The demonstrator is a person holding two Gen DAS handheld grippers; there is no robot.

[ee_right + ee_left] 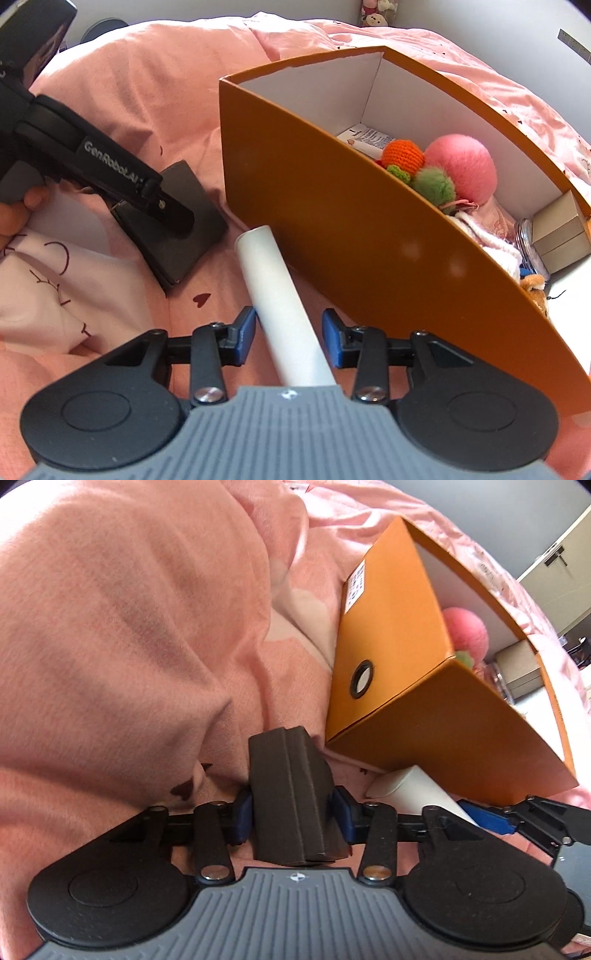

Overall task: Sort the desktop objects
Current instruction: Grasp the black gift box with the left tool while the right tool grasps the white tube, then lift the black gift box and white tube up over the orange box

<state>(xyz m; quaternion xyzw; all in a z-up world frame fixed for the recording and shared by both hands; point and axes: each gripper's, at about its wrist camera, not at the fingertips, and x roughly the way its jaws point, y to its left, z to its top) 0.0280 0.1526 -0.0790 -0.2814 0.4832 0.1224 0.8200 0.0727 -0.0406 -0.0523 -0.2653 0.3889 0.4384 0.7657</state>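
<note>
A dark grey flat block (pixel 291 794) lies on the pink bedding, and my left gripper (pixel 293 819) is shut on it, a blue pad against each side. The right wrist view shows the same block (pixel 192 236) with a black finger (pixel 177 218) of the left gripper across it. A white tube (pixel 280 306) lies beside the orange box (pixel 332 229), pointing away from the camera. My right gripper (pixel 288 339) straddles its near end, open, with a gap showing at the right pad. The tube's rounded end (pixel 402 790) also appears in the left wrist view.
The open orange box (pixel 399 646) holds a pink pompom (pixel 461 166), an orange crochet toy (pixel 402 155), a green puff (pixel 432 188), a glass jar (pixel 528 240) and a small grey box (pixel 561 236). Rumpled pink bedding (pixel 129 627) rises at the left. A hand (pixel 22 210) holds the left gripper.
</note>
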